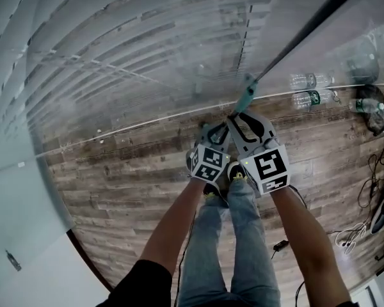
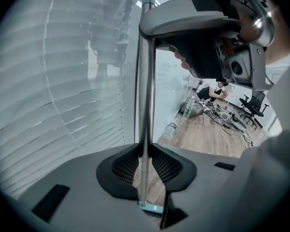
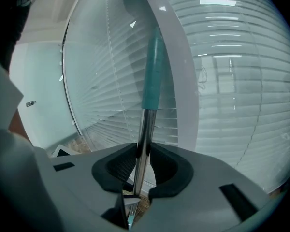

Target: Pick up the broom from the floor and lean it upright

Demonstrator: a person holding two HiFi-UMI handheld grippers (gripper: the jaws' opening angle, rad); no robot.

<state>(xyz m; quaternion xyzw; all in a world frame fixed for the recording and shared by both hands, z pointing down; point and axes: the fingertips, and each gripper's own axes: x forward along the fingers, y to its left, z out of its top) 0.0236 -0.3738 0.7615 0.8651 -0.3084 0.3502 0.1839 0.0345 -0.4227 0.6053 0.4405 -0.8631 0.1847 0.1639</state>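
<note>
Head view first: one broom (image 1: 307, 27), and only its handle shows, a slim dark pole slanting from the middle of the picture to the top right corner, with a short teal sleeve (image 1: 246, 98) low on it. It is in front of the glass wall (image 1: 147, 56) and its white blinds (image 1: 115, 31), above the wooden floor (image 1: 134, 171). Two grippers are on it. The left gripper (image 1: 216, 133) sits lower, and the right gripper (image 1: 240, 121) is just beside it, a touch further up the handle. Two forearms and one pair of legs (image 1: 233, 235) in jeans fill the bottom edge. Three bottles (image 1: 310, 80) lie on the floor at the foot of the glass, toward the right edge, and a tangle of cables (image 1: 361, 232) runs down that same side.

Left gripper view now: the shiny metal pole stands straight up the picture, and the two black pads (image 2: 121, 170) are narrow and pressed on it from both sides. The right gripper looms up top, on the same pole. I count two bottles here, beside the glass. Far back there's one person (image 2: 210, 91) low on the floor, and an office chair (image 2: 253, 103).

Right gripper view: the jaws are narrow and clamped on the bare metal, with the teal sleeve a little further up the pole. Blinds fill the whole background.
</note>
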